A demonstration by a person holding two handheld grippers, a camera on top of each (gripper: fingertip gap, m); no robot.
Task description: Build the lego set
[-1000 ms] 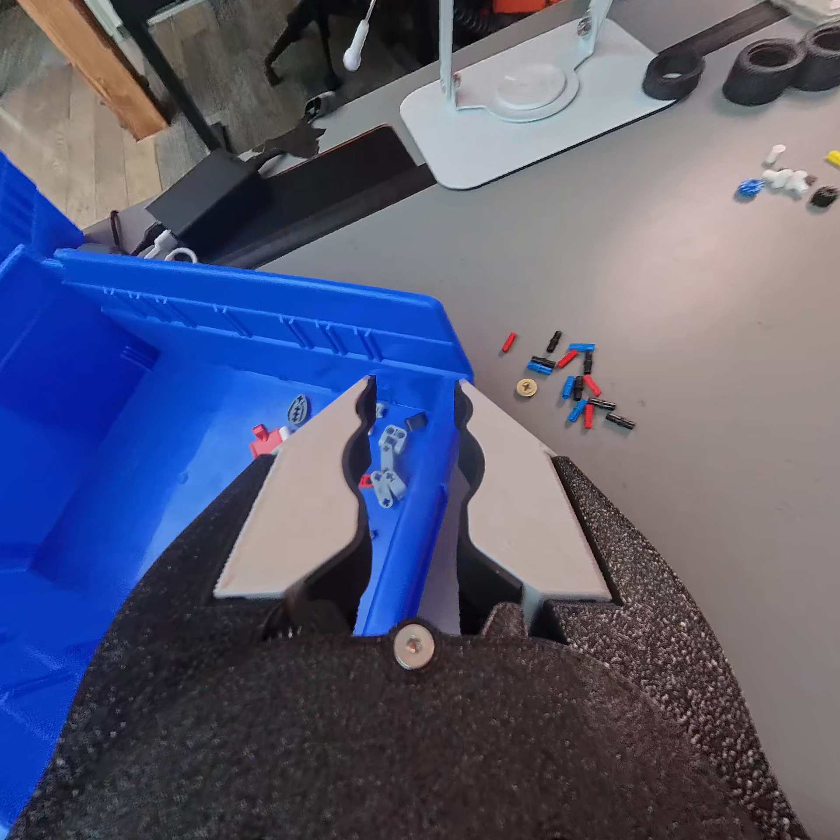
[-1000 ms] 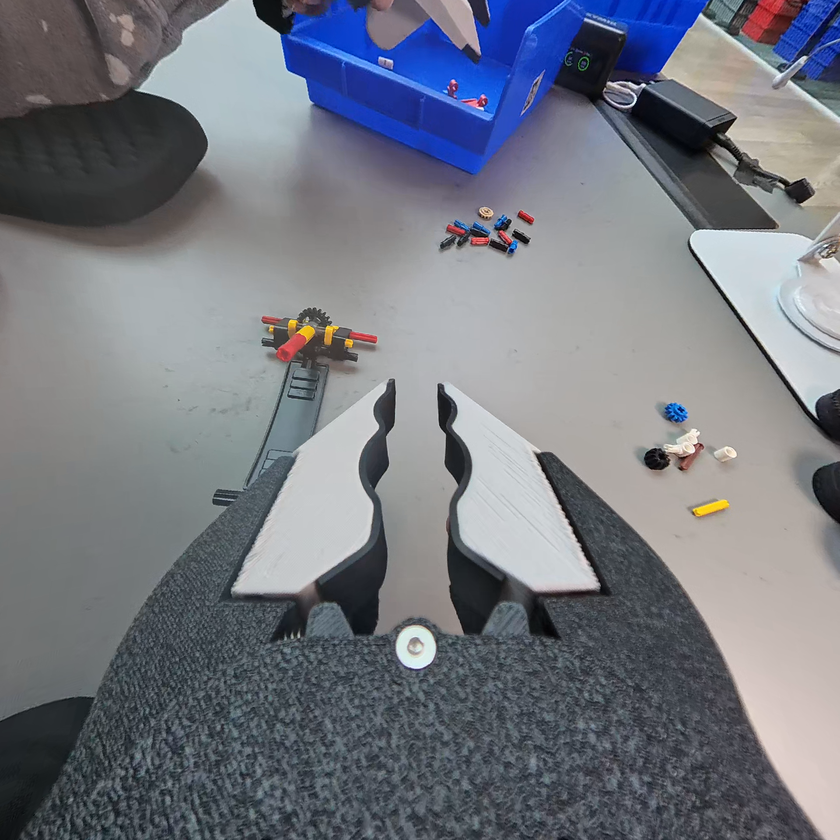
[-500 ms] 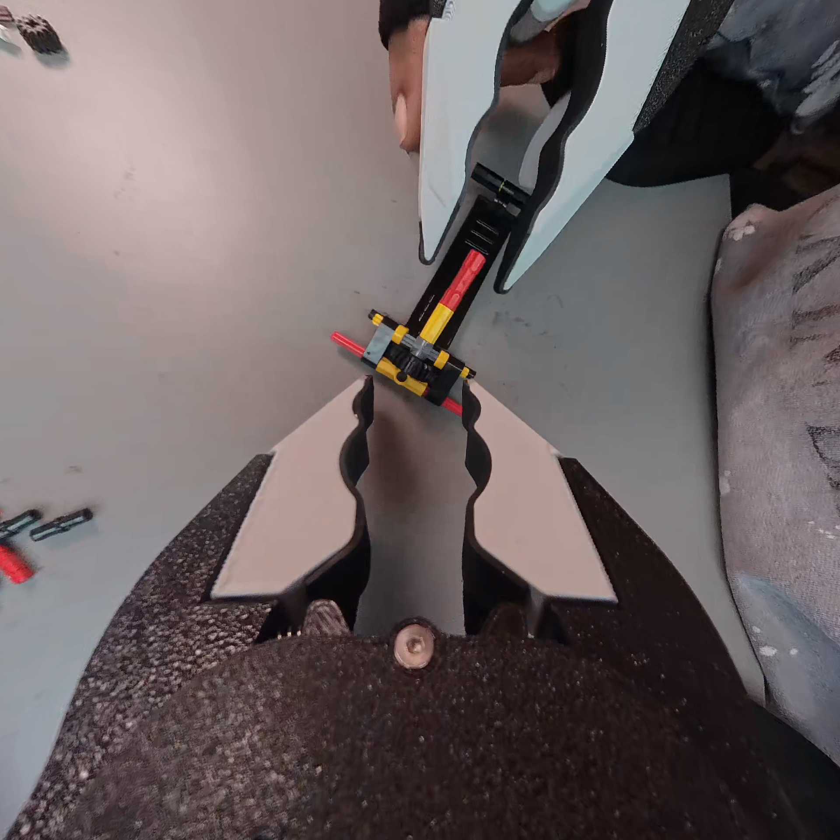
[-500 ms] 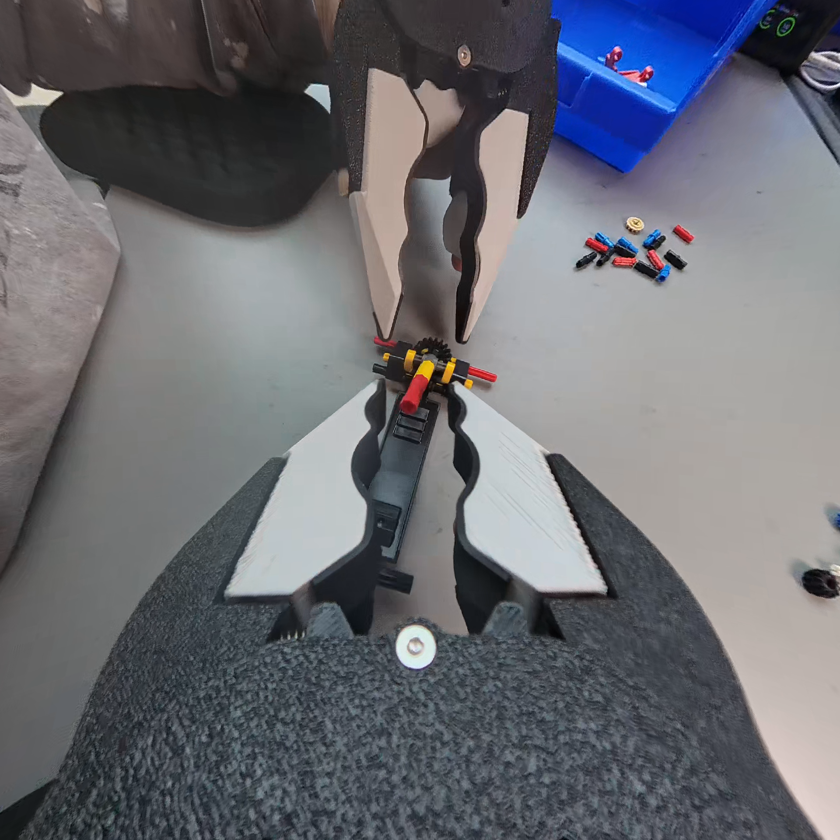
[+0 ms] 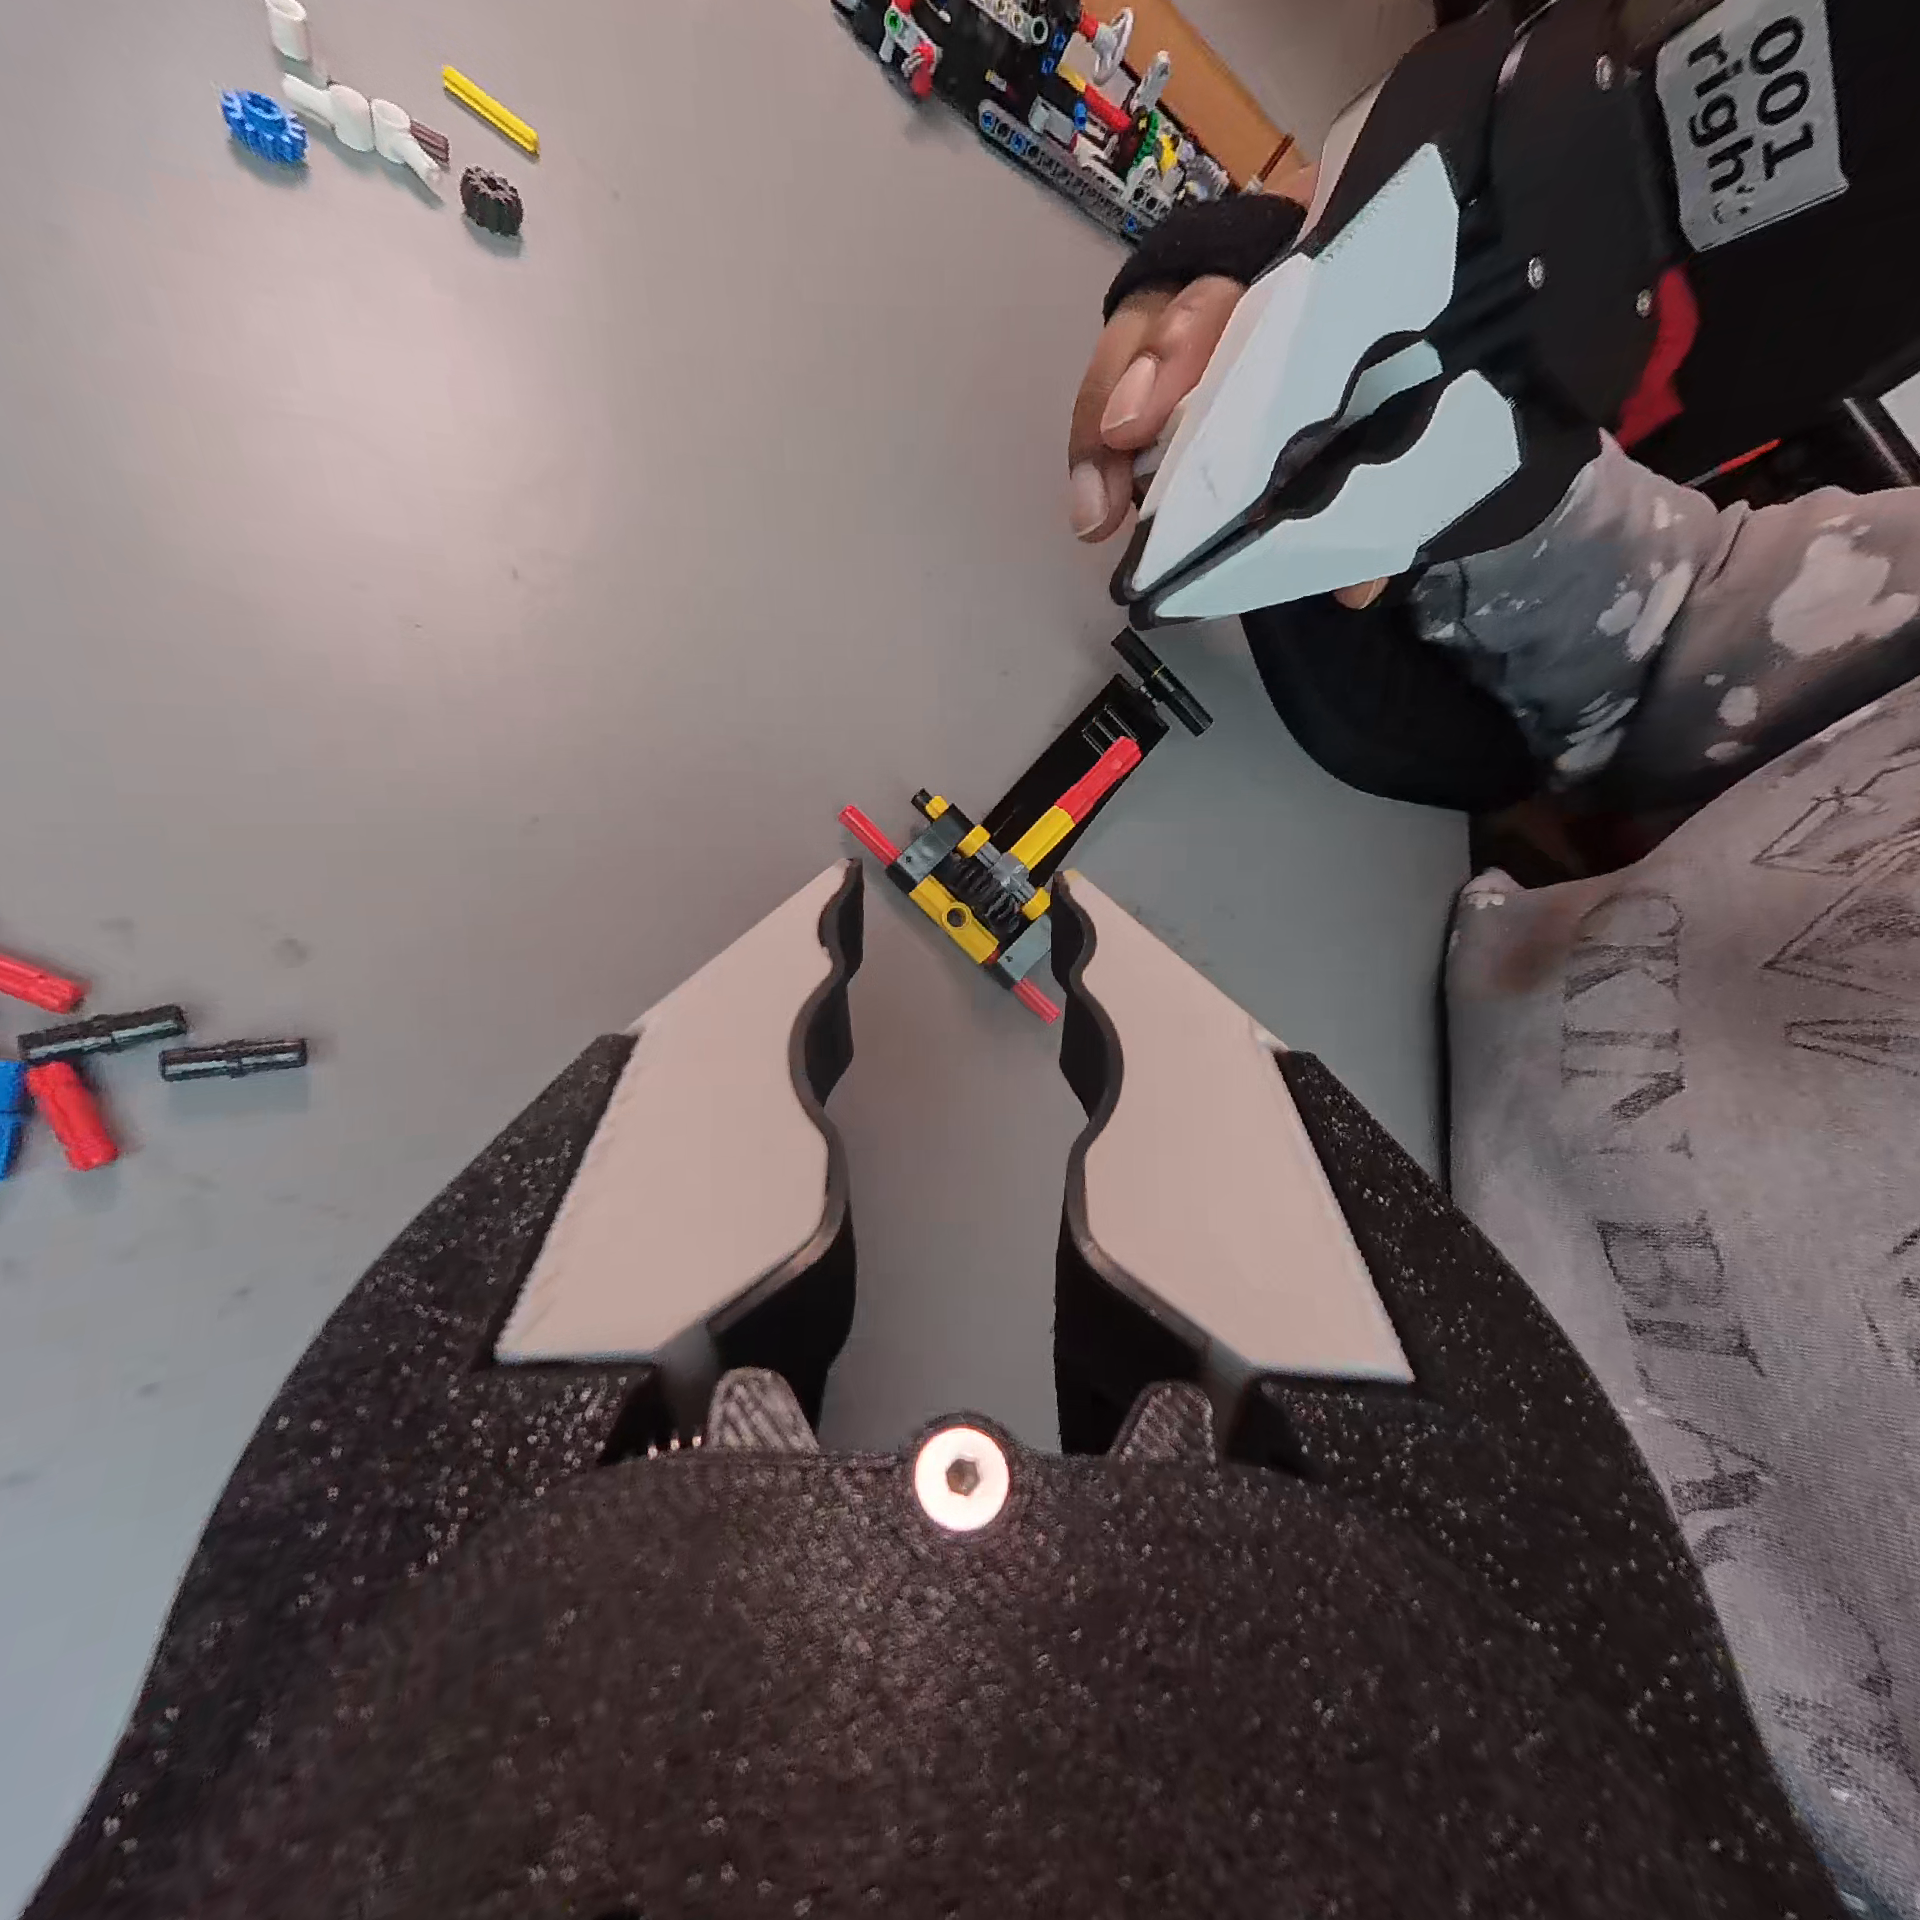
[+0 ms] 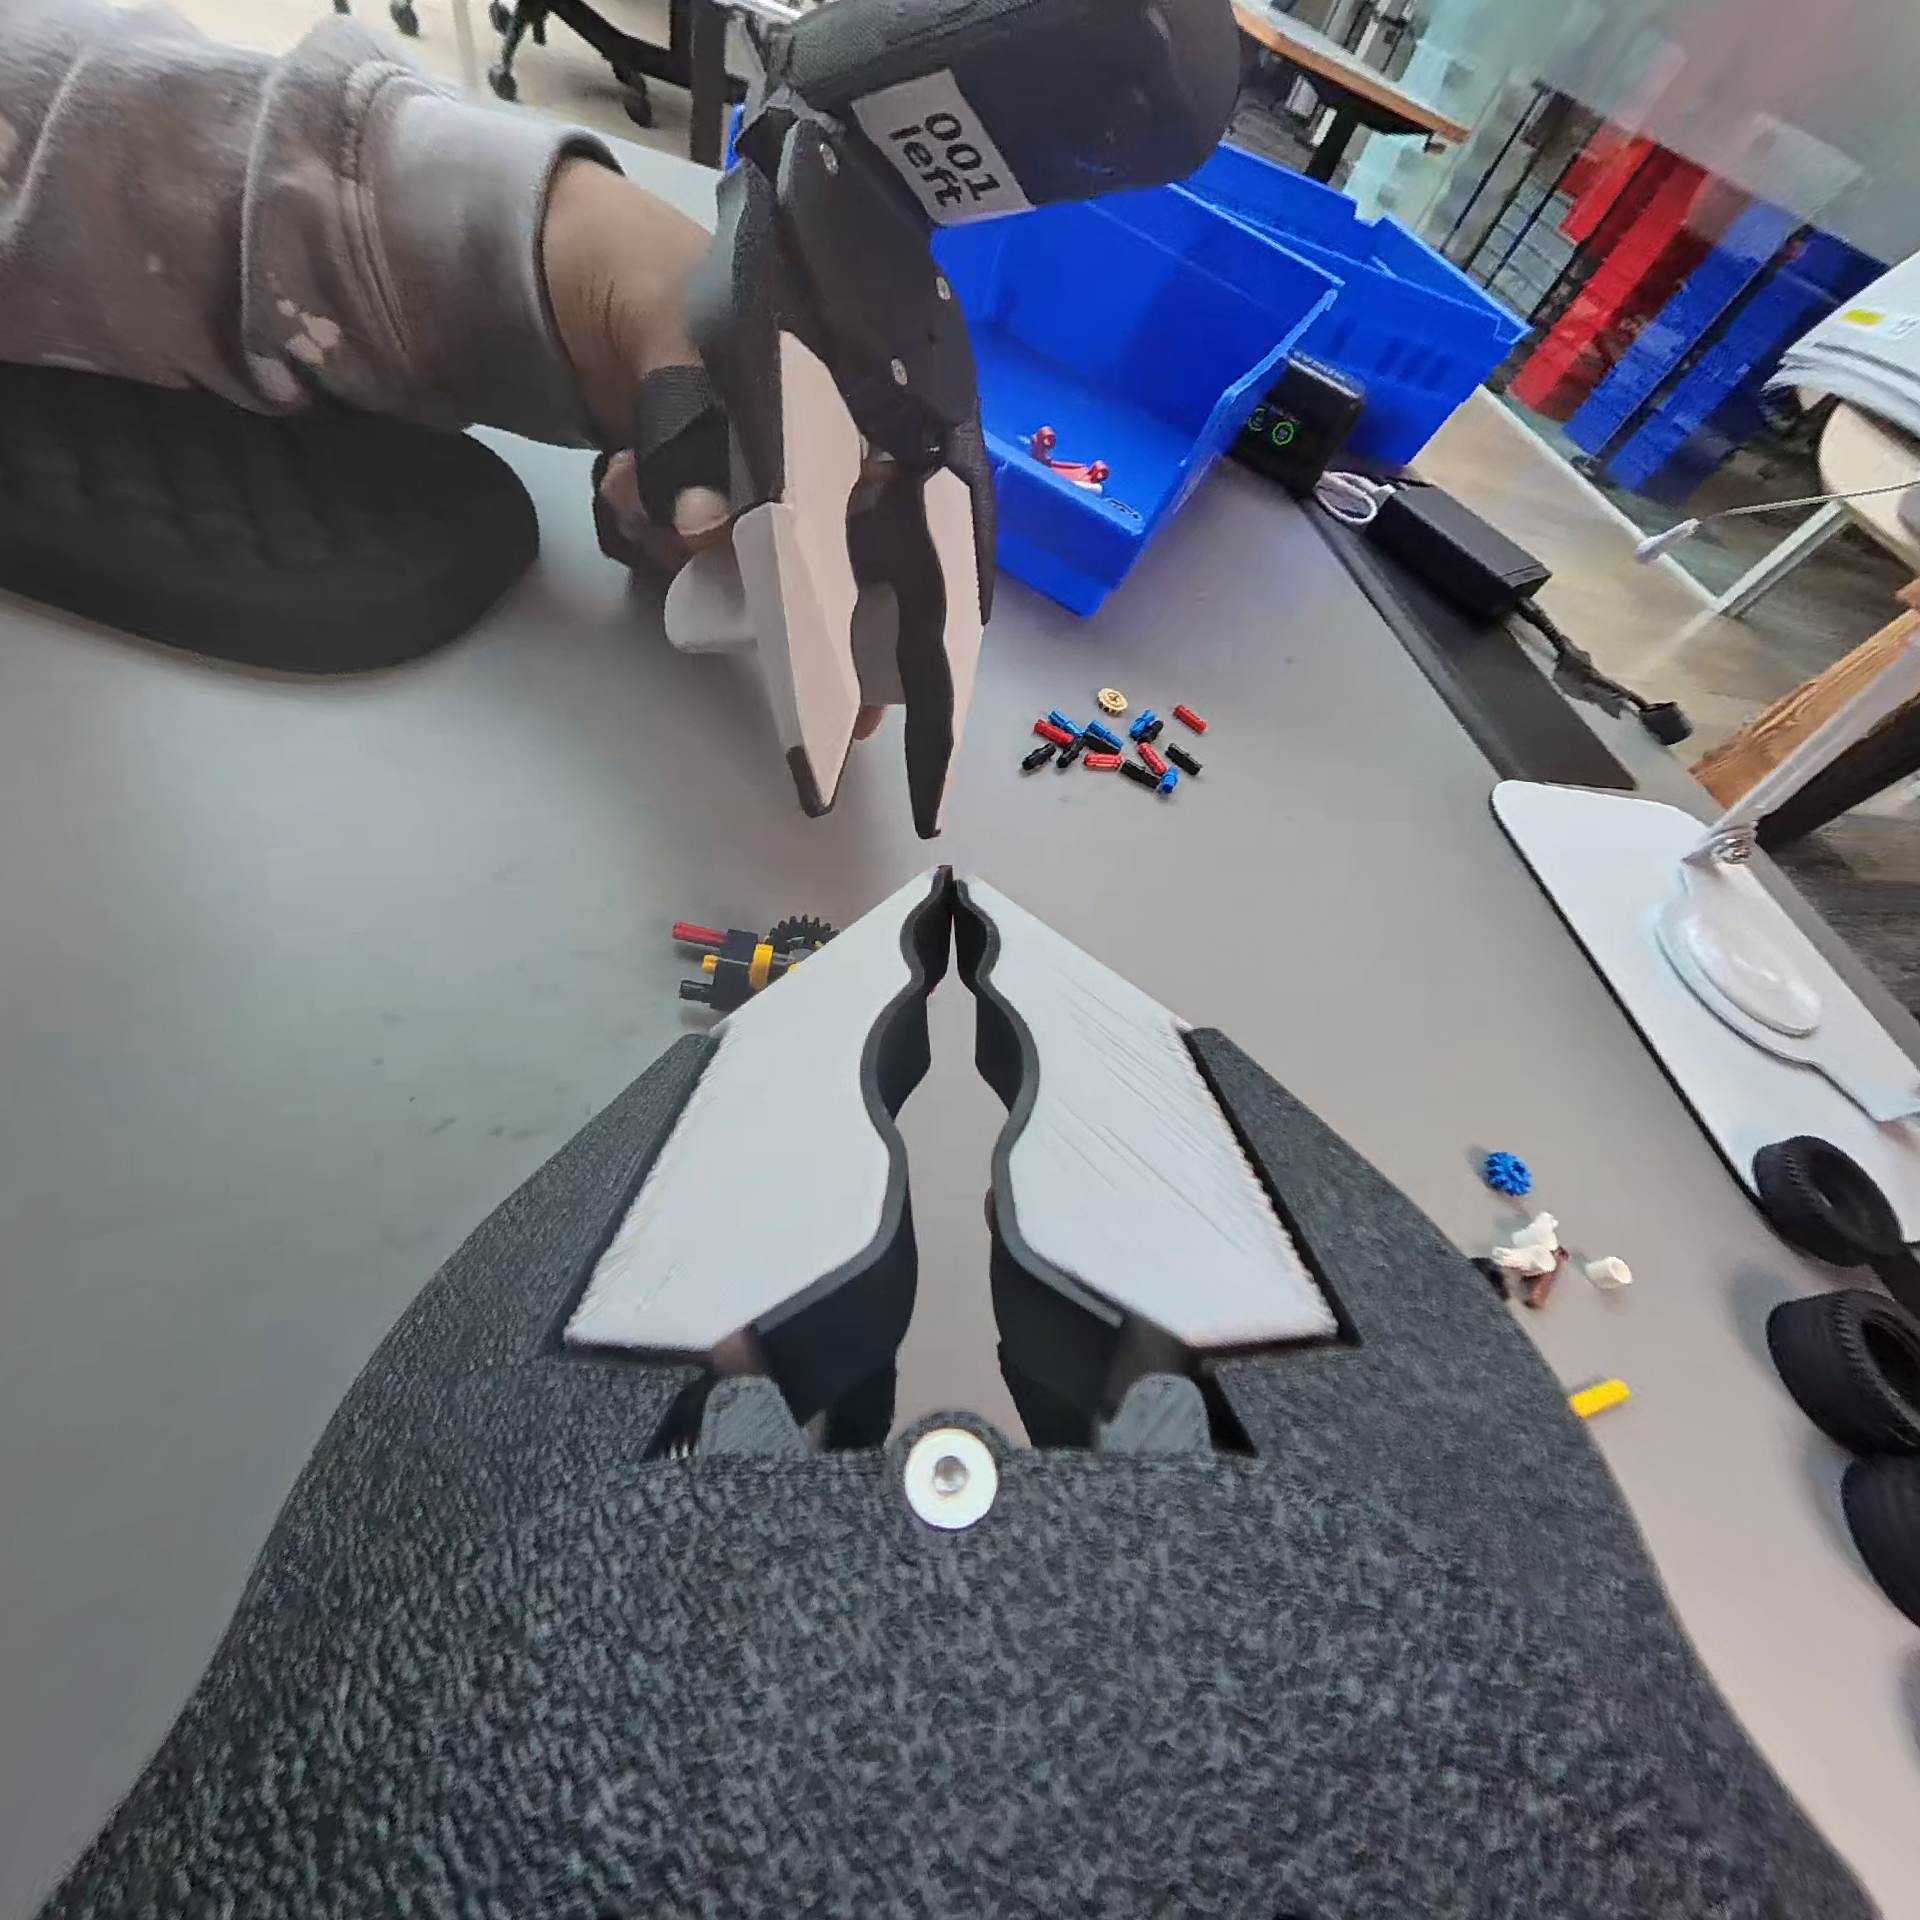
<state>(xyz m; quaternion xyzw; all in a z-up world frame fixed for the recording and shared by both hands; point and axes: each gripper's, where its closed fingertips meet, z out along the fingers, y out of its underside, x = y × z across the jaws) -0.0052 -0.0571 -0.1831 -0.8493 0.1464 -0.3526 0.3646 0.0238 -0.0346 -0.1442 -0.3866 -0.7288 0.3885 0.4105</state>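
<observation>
Left tongs (image 5: 956, 883) spread wide, grasping nothing, tips flanking the near end of the axle assembly (image 5: 982, 894) on the grey bench (image 5: 623, 520). Assembly lay flat: yellow-black gear block with a red axle across it, black beam running away from the tongs. Right tongs (image 5: 1132, 603) clenched tip to tip, empty as far as seen, hanging just beyond the beam's far end and clear of it. Judged step: left grasp of the gear block. Best done by squaring the tips to the block's sides, avoiding the red axle ends, closing gently. Loose pins (image 6: 1117, 743) lay well apart from the assembly.
</observation>
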